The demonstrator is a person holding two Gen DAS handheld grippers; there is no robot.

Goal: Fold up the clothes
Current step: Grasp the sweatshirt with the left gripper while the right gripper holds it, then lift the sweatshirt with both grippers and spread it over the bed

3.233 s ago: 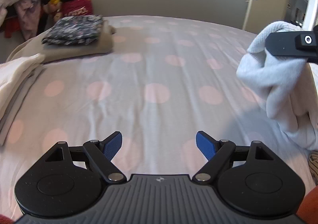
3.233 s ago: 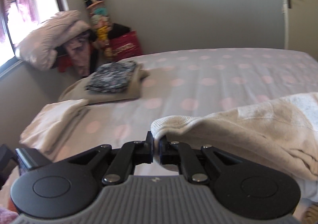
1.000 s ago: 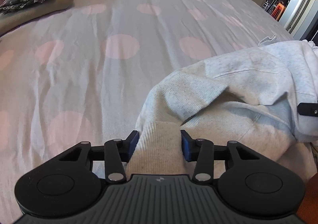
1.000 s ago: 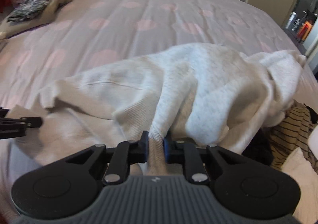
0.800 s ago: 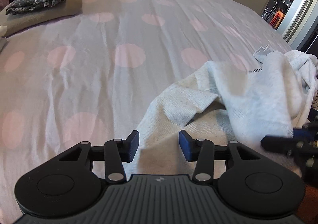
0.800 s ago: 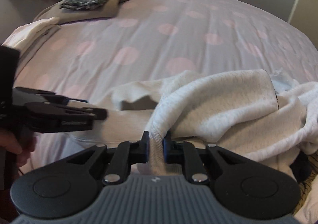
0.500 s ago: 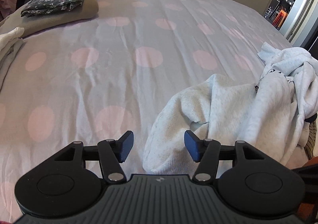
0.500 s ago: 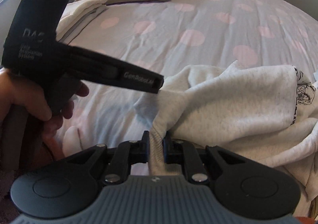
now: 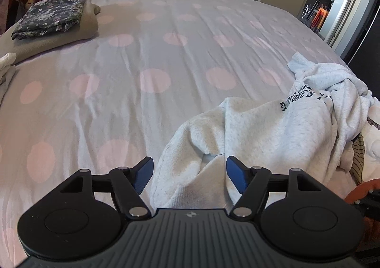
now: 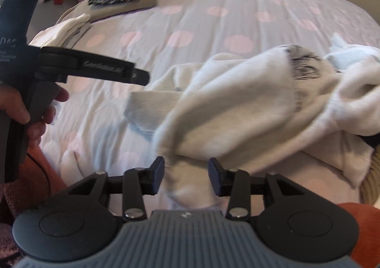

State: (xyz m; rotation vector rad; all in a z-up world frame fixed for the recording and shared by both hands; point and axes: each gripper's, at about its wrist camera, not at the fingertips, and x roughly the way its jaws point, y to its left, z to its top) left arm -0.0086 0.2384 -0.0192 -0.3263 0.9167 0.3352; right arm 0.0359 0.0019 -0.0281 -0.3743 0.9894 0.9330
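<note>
A light grey sweatshirt with dark lettering lies crumpled on the near right of the bed; it also shows in the right wrist view, blurred. My left gripper is open, its blue pads on either side of the sweatshirt's ribbed hem without touching it. My right gripper is open, with a fold of the sweatshirt lying loose between its jaws. The left gripper also shows from the side in the right wrist view, held in a hand.
The bed sheet is lilac with pink dots. A folded dark floral garment on a folded beige one lies at the far left. Folded white cloth lies at the left edge. Striped clothing sits at the right. A doorway is at the far right.
My right gripper has opened and let go of the sweatshirt. My left gripper let go earlier, opened wider and pulled back. The sweatshirt has dropped onto the bed.
</note>
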